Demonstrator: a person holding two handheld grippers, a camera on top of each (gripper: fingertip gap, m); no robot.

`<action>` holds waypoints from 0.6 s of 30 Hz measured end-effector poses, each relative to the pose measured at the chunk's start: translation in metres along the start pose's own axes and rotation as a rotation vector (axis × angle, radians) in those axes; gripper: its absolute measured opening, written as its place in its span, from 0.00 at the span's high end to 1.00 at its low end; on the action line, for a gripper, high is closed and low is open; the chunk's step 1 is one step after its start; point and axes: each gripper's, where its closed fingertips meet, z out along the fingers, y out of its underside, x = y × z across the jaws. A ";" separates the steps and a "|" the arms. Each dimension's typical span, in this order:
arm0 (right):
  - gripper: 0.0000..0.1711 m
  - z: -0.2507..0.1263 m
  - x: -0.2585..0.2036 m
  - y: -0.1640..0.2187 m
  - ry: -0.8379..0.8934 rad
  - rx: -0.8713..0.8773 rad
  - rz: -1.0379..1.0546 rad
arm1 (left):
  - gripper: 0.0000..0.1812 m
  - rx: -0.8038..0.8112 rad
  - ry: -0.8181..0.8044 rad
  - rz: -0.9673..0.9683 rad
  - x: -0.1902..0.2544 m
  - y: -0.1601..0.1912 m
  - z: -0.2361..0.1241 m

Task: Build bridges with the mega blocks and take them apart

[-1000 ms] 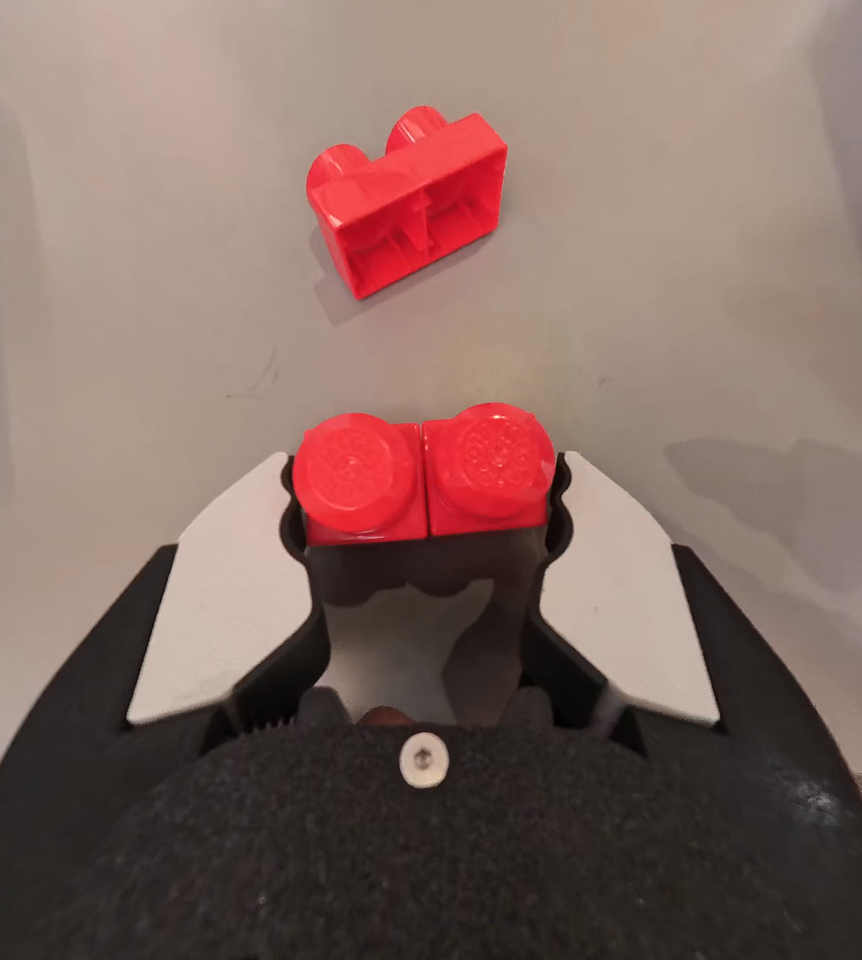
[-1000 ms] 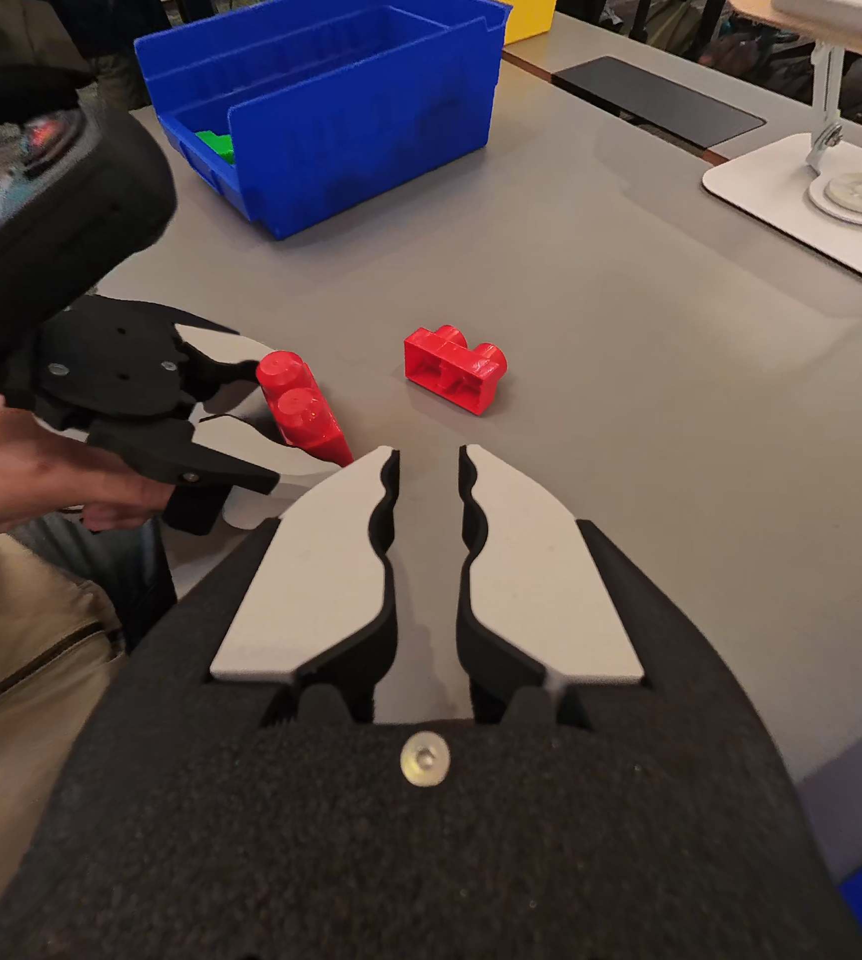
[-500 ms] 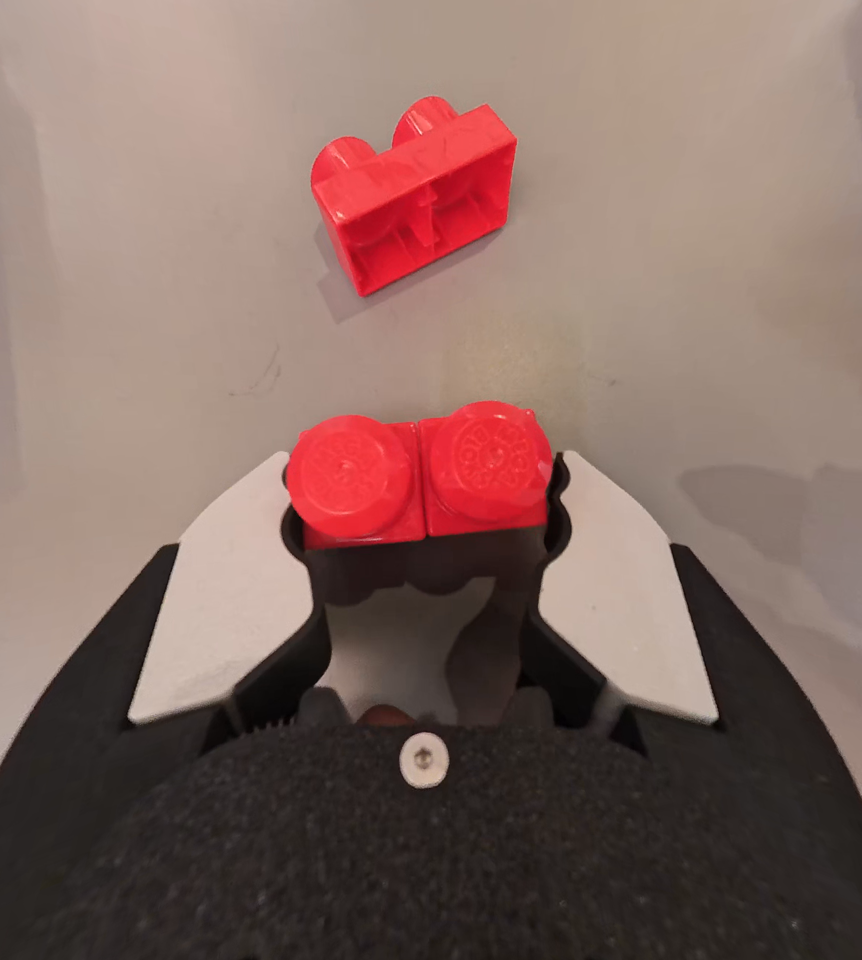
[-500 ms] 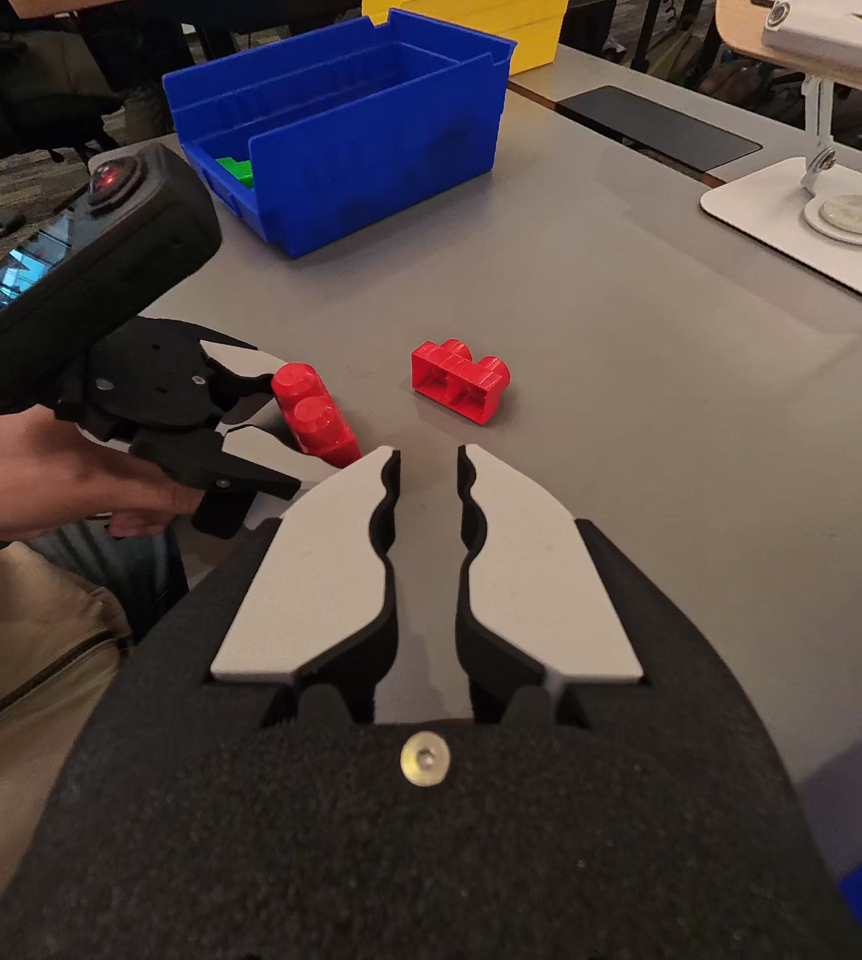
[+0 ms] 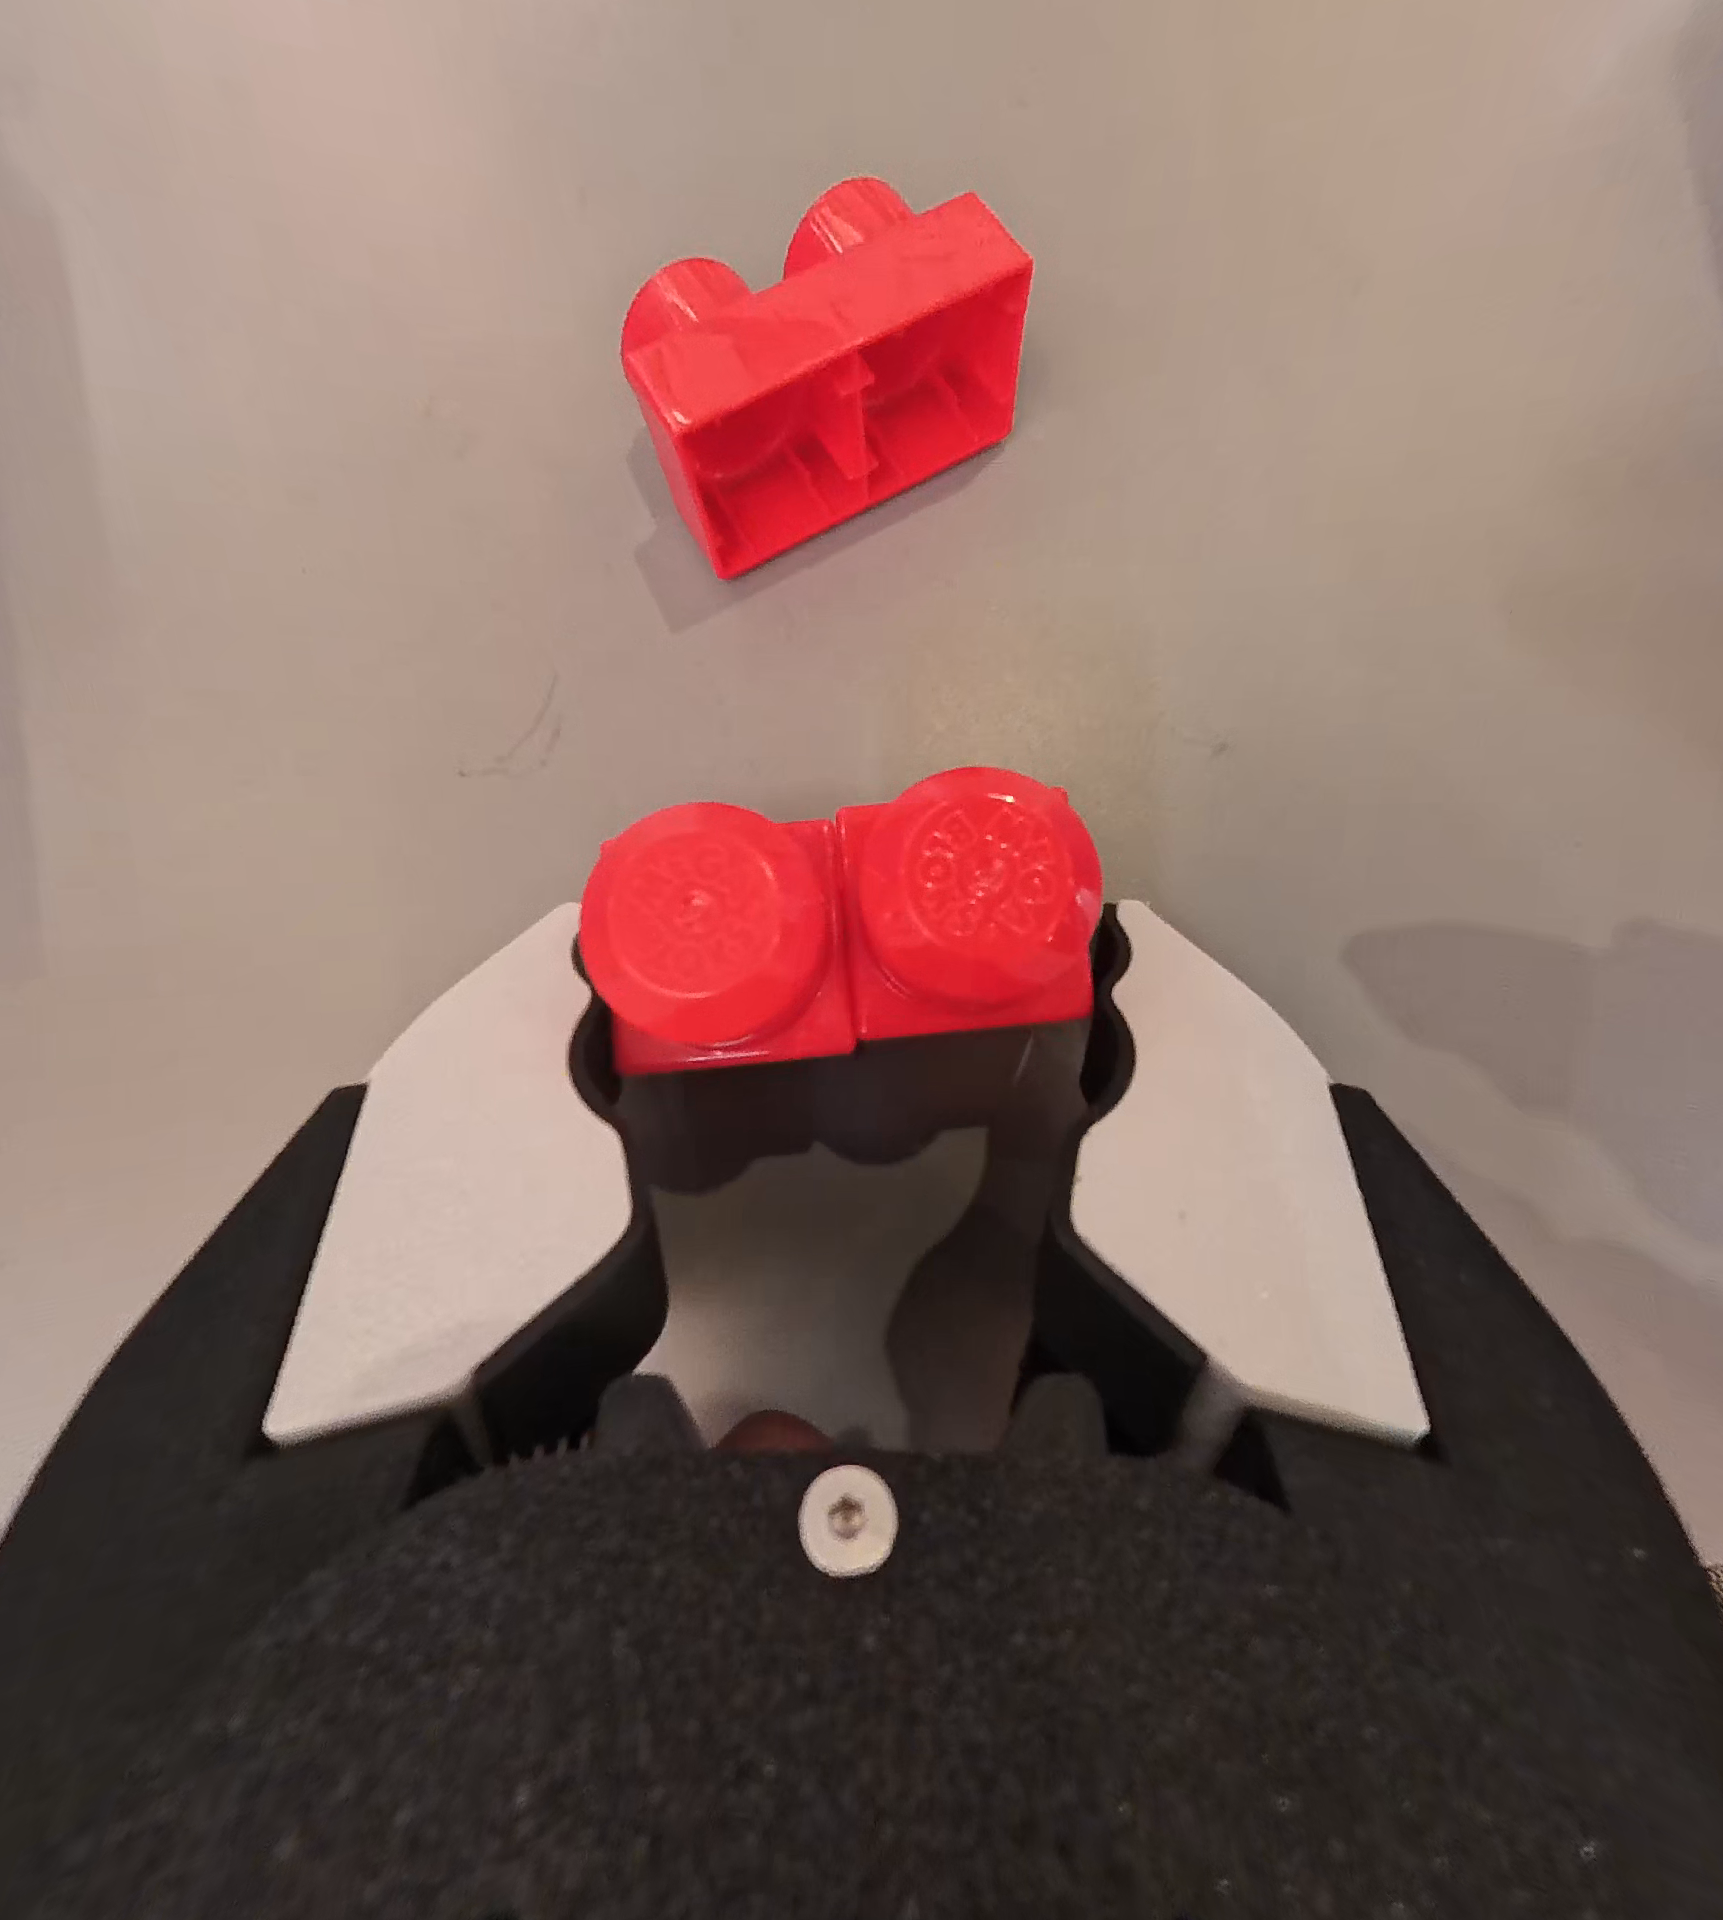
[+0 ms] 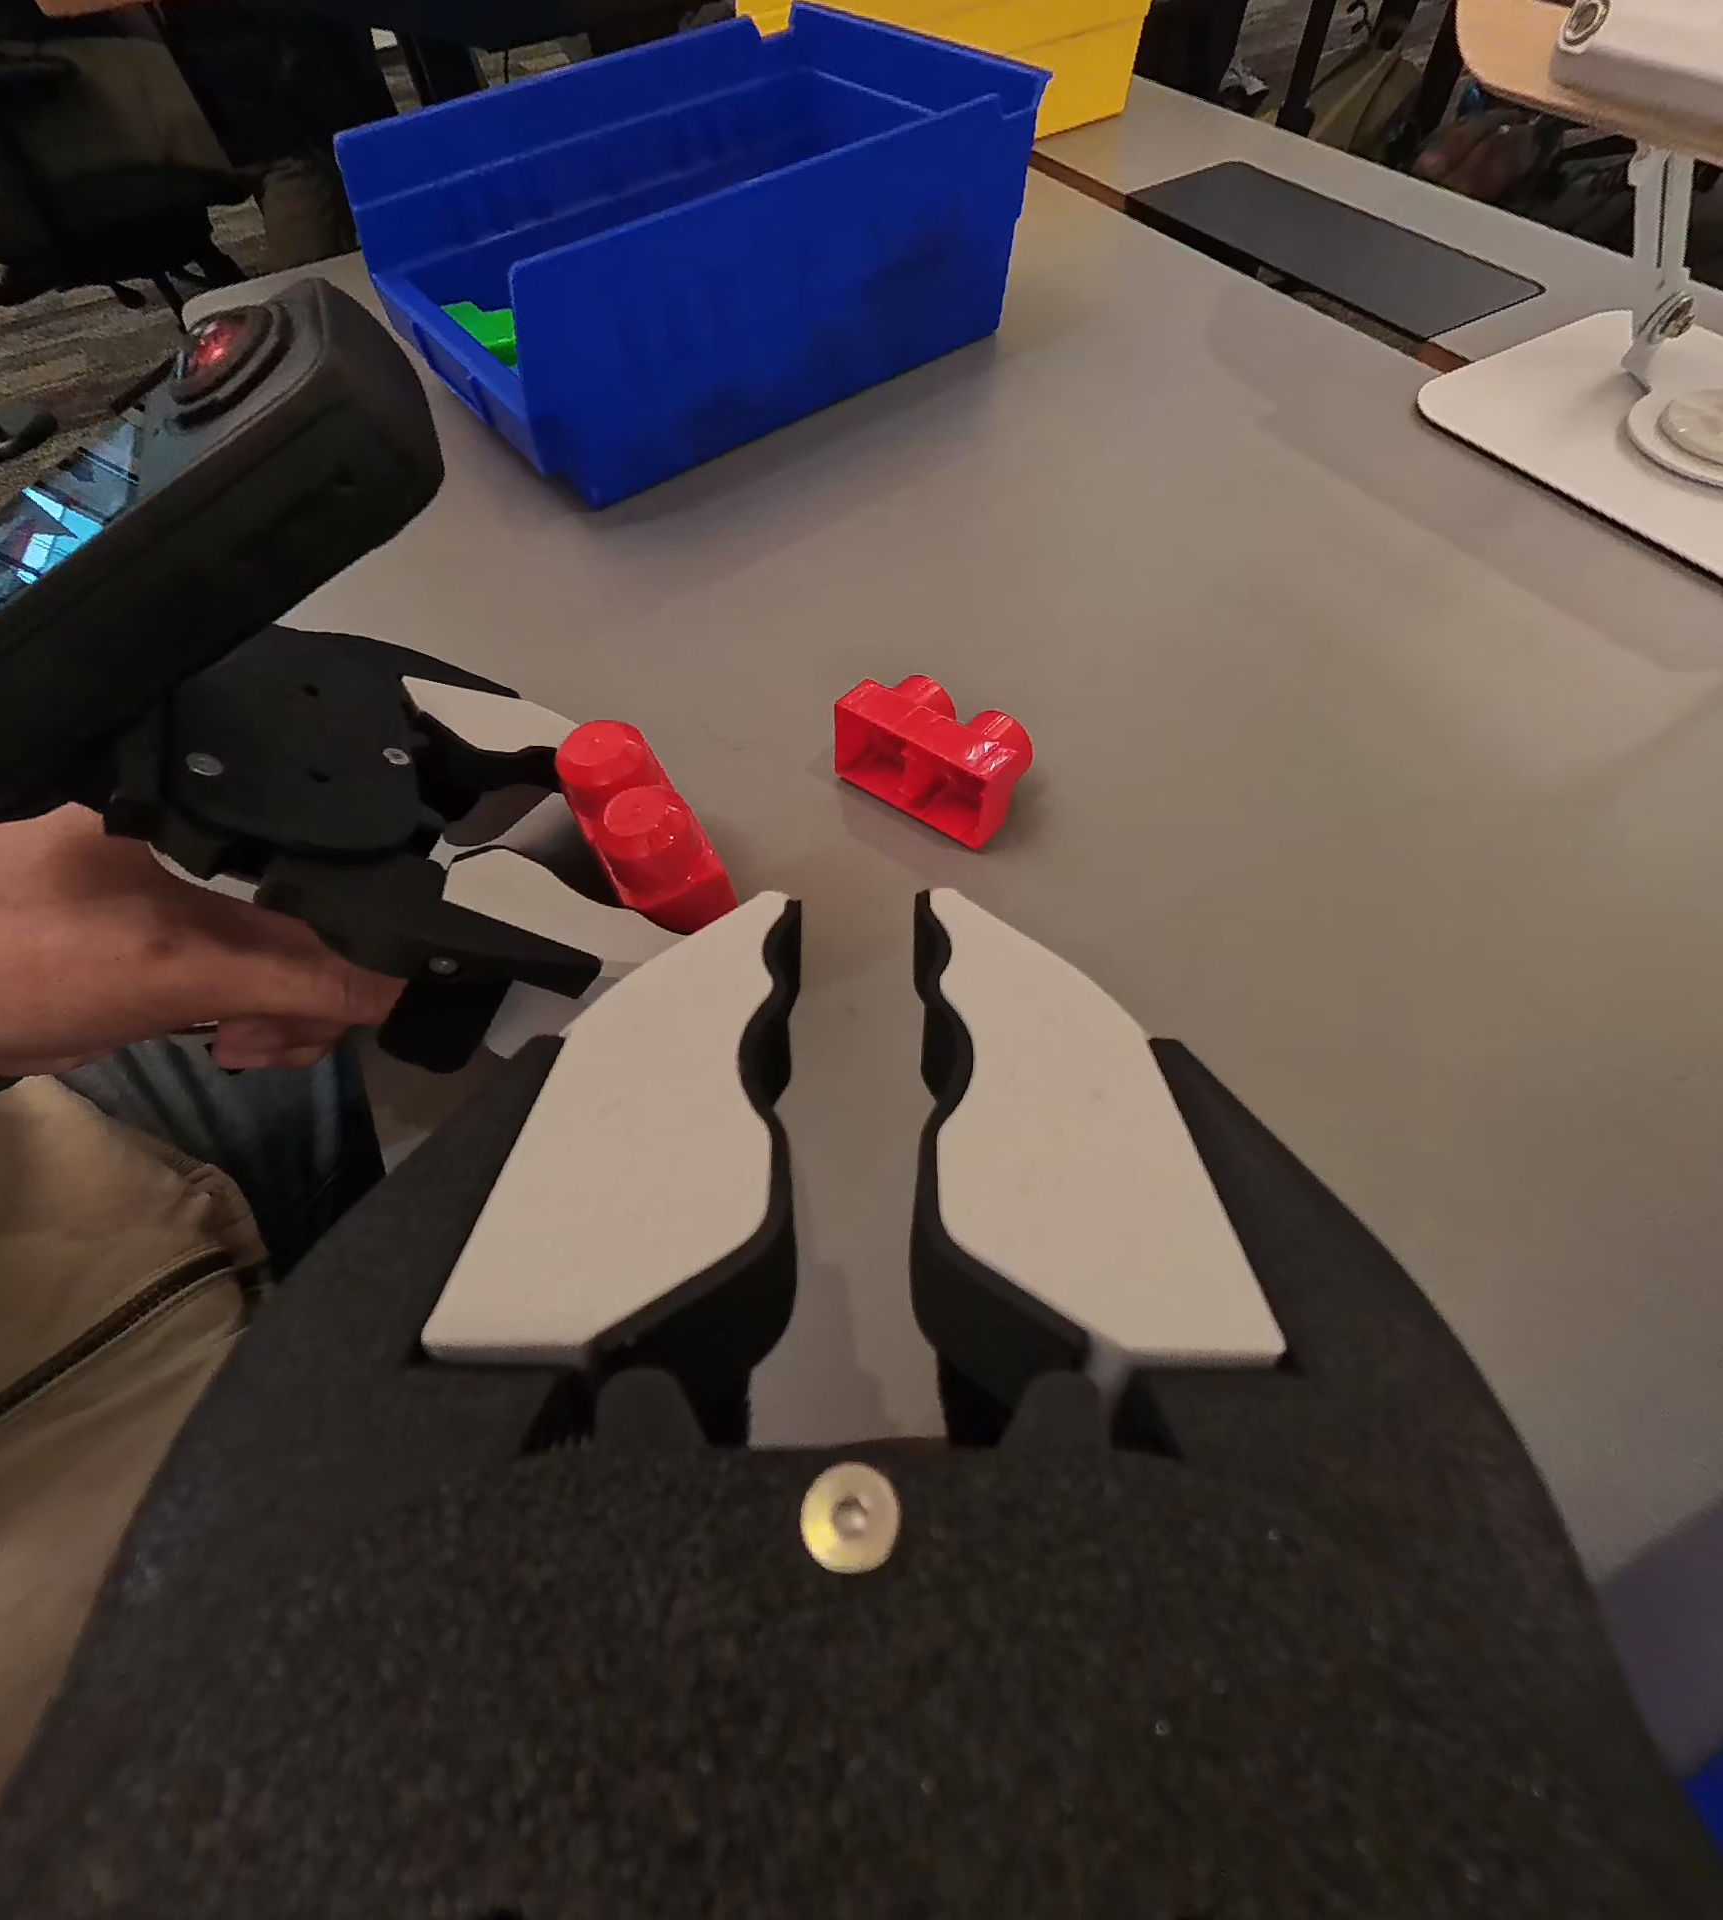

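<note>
Left wrist view shows my left gripper [image 5: 841, 961] clamped on a red two-stud block [image 5: 836, 940], while my right gripper [image 6: 857, 925] hangs slightly parted, empty, above the grey tabletop [image 6: 1304, 831].

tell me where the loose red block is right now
The loose red block lies on its side on the grey table, ahead of the right claw and beyond the block held in the left claw, nearer than the blue bin.

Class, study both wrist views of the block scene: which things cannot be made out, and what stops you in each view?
- Blue bin contents, right wrist view: its front wall hides all but a green block.
- Held red block, left wrist view: its lower body is hidden behind its own studs and the left gripper.
- Held block's underside, right wrist view: faces away.
</note>
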 end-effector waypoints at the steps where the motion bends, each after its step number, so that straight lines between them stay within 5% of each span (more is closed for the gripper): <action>1: 0.88 0.000 0.001 0.000 0.002 0.001 0.001 | 0.52 0.001 0.000 0.003 0.000 0.000 0.000; 13: 0.88 -0.003 0.003 0.000 0.005 0.006 0.009 | 0.53 0.054 0.078 0.144 0.002 -0.007 -0.003; 15: 0.88 -0.002 0.003 0.001 0.005 0.003 0.011 | 0.59 0.055 0.088 0.177 -0.001 -0.006 -0.004; 16: 0.88 -0.002 0.003 0.001 0.005 0.002 0.011 | 0.78 0.075 0.111 0.184 -0.001 -0.006 -0.006; 18: 0.88 -0.002 0.003 0.002 0.007 -0.003 0.009 | 0.78 0.080 0.134 0.134 -0.006 -0.007 -0.007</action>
